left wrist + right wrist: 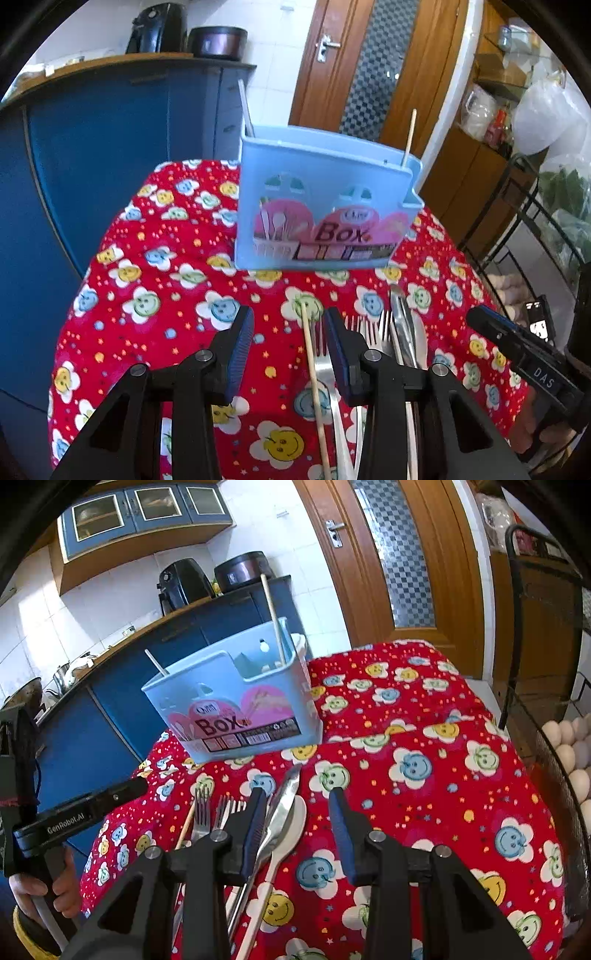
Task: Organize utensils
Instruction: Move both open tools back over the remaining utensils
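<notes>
The blue utensil box (325, 206) stands upright in the middle of both frames, on the table (155, 280) under its red smiley-flower cloth. Two things already stand in it: a wooden chopstick (273, 616) in the small side compartment, and a pale handle (156, 663) at the opposite end, too little of it showing to say what utensil it is.

Most of the job looks undone. Low in the frame, loose on the cloth, lie another chopstick (314, 376), forks (201, 812), a table knife (284, 805) and a white spoon (291, 827).

The left claw (290, 343) is spread and empty, with the loose chopstick in the gap between its fingers. The right claw (297, 823) is likewise spread, holding nothing, with the knife and spoon between its fingers.
</notes>
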`<act>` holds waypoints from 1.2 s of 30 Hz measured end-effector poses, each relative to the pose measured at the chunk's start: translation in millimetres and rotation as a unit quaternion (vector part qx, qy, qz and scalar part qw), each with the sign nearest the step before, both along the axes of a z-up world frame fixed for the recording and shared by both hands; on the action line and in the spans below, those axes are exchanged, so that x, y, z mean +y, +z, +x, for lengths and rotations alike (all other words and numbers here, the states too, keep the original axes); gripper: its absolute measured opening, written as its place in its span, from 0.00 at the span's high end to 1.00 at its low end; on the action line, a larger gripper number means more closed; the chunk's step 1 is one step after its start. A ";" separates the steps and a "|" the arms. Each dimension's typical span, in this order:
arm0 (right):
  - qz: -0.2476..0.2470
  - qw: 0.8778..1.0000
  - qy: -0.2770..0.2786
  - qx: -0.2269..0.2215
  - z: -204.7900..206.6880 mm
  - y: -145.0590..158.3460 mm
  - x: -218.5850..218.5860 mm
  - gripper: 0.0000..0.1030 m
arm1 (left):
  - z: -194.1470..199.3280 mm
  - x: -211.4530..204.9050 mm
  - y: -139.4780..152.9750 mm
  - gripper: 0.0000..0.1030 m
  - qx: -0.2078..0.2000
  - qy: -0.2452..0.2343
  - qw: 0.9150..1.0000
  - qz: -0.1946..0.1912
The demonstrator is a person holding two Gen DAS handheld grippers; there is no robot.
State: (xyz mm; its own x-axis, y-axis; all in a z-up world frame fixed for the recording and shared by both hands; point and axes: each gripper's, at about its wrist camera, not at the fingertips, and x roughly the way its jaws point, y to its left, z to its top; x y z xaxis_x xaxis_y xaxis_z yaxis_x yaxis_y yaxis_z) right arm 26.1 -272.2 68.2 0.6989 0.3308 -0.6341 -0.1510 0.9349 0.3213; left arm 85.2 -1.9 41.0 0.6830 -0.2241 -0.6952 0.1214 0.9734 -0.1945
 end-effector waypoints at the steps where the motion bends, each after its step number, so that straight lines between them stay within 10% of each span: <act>1: 0.000 1.000 0.000 0.004 0.5 -2.1 -0.4 0.63 | 0.4 -1.3 -2.4 0.61 0.004 -0.001 1.000 0.001; 27: 0.007 0.999 0.001 0.043 4.3 -25.1 -3.1 0.63 | 15.8 -20.9 -53.4 0.61 0.080 -0.027 0.995 0.044; 36: 0.011 0.999 0.015 0.046 5.4 -22.7 5.8 0.63 | 14.4 -10.4 -50.3 0.94 0.069 -0.033 0.997 0.023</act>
State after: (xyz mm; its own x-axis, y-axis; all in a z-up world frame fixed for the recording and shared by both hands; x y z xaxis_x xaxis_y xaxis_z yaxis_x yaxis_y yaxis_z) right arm 31.5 -266.5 45.5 0.6271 0.3659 -0.6876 -0.1480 0.9227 0.3560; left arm 99.6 -12.3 -9.3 0.5644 -0.2297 -0.7929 0.1596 0.9727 -0.1682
